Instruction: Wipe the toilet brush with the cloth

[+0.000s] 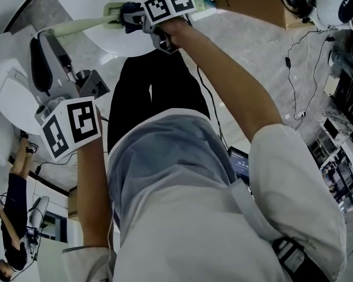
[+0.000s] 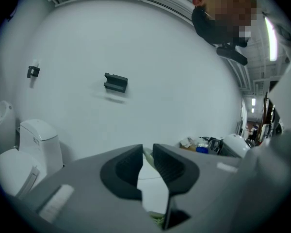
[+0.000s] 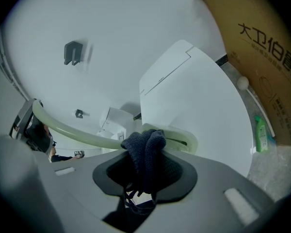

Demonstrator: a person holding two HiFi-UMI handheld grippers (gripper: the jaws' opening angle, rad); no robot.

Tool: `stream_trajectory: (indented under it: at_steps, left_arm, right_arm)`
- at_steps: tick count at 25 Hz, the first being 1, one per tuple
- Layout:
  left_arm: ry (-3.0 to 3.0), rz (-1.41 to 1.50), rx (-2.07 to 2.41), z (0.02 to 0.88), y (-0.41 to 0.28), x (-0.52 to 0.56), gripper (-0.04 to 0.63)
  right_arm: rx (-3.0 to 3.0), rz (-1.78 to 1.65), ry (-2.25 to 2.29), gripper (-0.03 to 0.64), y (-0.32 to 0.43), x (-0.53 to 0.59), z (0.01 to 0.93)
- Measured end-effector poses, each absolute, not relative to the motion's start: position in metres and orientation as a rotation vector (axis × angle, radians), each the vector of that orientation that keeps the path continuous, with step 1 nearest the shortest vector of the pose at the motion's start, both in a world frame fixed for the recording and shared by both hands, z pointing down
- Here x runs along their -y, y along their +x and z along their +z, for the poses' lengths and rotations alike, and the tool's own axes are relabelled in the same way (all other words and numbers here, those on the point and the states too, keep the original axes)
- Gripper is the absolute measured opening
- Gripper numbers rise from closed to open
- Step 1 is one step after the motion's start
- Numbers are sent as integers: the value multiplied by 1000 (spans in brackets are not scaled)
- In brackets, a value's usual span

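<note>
The toilet brush (image 1: 85, 23) is pale green, with a long curved handle. My left gripper (image 1: 47, 43) is shut on the handle's end; in the left gripper view a sliver of green handle (image 2: 148, 154) shows between the nearly closed jaws. My right gripper (image 1: 129, 15) is shut on a dark blue cloth (image 3: 144, 154). The cloth is bunched against the brush (image 3: 177, 137) near its flat head end, and the handle sweeps away to the left (image 3: 63, 126). Both grippers are raised in front of a white toilet (image 3: 194, 96).
A cardboard box (image 3: 262, 42) stands right of the toilet, with a green bottle (image 3: 261, 132) on the floor by it. Cables (image 1: 294, 69) and equipment lie at the right. More white toilets (image 2: 36, 140) stand along a white wall that carries a black bracket (image 2: 116, 82).
</note>
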State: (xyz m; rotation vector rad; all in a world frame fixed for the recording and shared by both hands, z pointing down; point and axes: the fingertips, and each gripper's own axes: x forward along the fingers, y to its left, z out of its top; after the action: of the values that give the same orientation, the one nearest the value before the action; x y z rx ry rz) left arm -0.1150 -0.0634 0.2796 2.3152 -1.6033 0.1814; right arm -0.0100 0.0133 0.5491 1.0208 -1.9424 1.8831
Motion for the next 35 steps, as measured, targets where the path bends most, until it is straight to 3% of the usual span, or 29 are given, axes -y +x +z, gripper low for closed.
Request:
stream_trajectory:
  at_steps: [35]
  left_arm:
    - [2334,156,1538,275,-114,67,0]
  right_arm:
    - [1946,1918,1046,112,-11,-4,464]
